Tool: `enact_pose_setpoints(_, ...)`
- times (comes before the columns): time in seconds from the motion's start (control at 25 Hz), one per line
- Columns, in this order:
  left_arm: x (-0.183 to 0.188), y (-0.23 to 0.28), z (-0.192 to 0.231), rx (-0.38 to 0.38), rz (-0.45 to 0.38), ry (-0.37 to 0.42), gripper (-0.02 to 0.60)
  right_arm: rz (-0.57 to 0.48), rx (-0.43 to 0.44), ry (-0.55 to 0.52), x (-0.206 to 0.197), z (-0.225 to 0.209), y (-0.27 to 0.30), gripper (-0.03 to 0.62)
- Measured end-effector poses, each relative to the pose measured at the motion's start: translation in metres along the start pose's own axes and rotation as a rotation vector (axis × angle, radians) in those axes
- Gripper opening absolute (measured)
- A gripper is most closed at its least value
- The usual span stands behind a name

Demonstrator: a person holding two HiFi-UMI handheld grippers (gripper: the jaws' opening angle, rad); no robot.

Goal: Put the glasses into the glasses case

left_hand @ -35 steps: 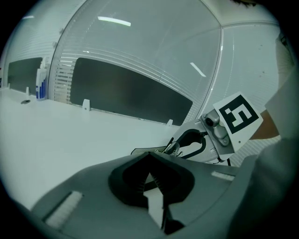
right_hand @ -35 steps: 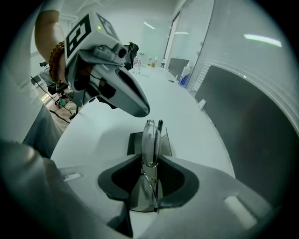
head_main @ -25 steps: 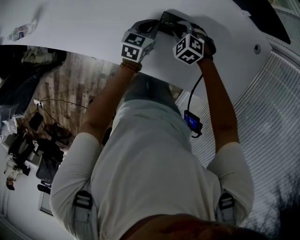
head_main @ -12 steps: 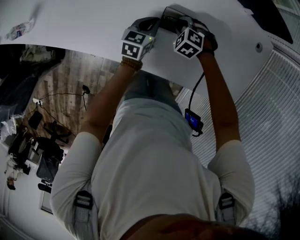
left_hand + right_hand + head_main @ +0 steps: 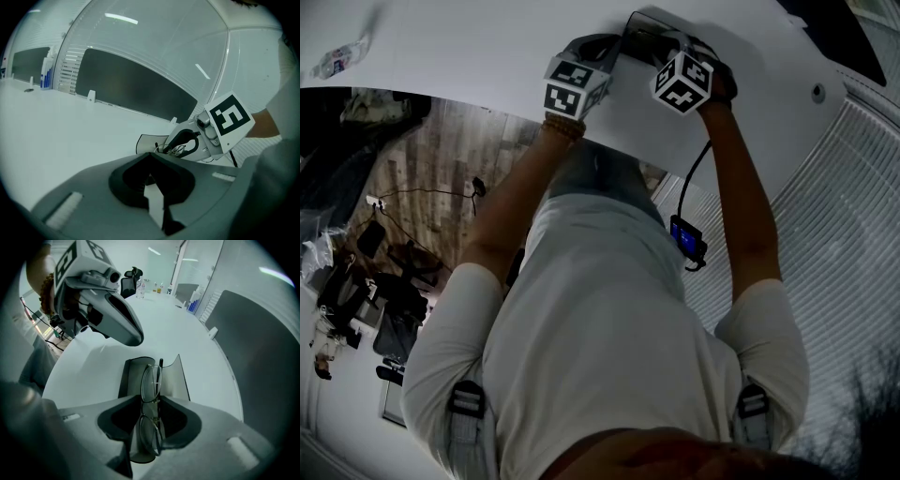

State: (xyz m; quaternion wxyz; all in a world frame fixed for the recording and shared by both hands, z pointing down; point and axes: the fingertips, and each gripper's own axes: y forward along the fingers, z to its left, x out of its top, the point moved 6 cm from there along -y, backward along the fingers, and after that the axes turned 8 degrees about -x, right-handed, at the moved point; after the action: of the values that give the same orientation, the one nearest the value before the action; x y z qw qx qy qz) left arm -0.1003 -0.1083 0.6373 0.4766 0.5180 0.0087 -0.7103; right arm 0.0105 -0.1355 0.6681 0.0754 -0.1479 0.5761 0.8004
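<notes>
The open dark glasses case (image 5: 172, 375) lies on the white table (image 5: 93, 366). Thin-rimmed folded glasses (image 5: 151, 380) stand on edge in the case. My right gripper (image 5: 151, 401) points steeply down and holds them at the bridge; its jaws are opening, though the pads still touch the frame. My left gripper (image 5: 133, 336) hovers just left of the case, shut with nothing in it. In the left gripper view, its tips (image 5: 150, 157) meet in front of the case (image 5: 146, 143) and the right gripper (image 5: 187, 143). In the head view, both grippers (image 5: 605, 47) (image 5: 661, 47) hide most of the case (image 5: 642, 33).
The table's near edge (image 5: 487, 111) runs just below both wrists. A plastic packet (image 5: 337, 64) lies far left on the table. A spray bottle (image 5: 44, 75) and dark wall panels (image 5: 131, 89) line the far side. An office chair (image 5: 129, 284) stands beyond the table's end.
The right gripper has shifted slightly farther over the case with the glasses. The left gripper has stayed where it was.
</notes>
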Motion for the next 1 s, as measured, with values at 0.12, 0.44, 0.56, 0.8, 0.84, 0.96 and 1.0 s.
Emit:
enact_pose_setpoints(0.12,0.001,-0.003,-0.003,0.000,0.004,0.005,0.002,-0.007,0.003,0.016,-0.001,0.000,-0.006,0.133)
enact_pose_setpoints(0.44,0.007,-0.014,-0.009,-0.003,0.000,0.015,0.002,-0.031,0.002,0.039,0.005,-0.002,-0.020,0.160)
enact_pose_setpoints(0.56,0.012,-0.022,-0.018,-0.009,0.001,0.028,0.002,-0.062,-0.023,0.076,0.009,-0.002,-0.040,0.160)
enact_pose_setpoints(0.8,0.036,-0.045,-0.056,-0.059,-0.026,0.061,0.002,-0.174,-0.108,0.239,0.017,0.002,-0.108,0.151)
enact_pose_setpoints(0.84,0.043,-0.048,-0.061,-0.070,-0.036,0.064,0.002,-0.203,-0.141,0.265,0.019,0.001,-0.121,0.134)
enact_pose_setpoints(0.96,0.061,-0.058,-0.078,-0.104,-0.071,0.086,0.002,-0.288,-0.245,0.315,0.027,-0.001,-0.161,0.074)
enact_pose_setpoints(1.0,0.068,-0.061,-0.084,-0.116,-0.085,0.099,0.002,-0.314,-0.276,0.333,0.029,-0.002,-0.175,0.057)
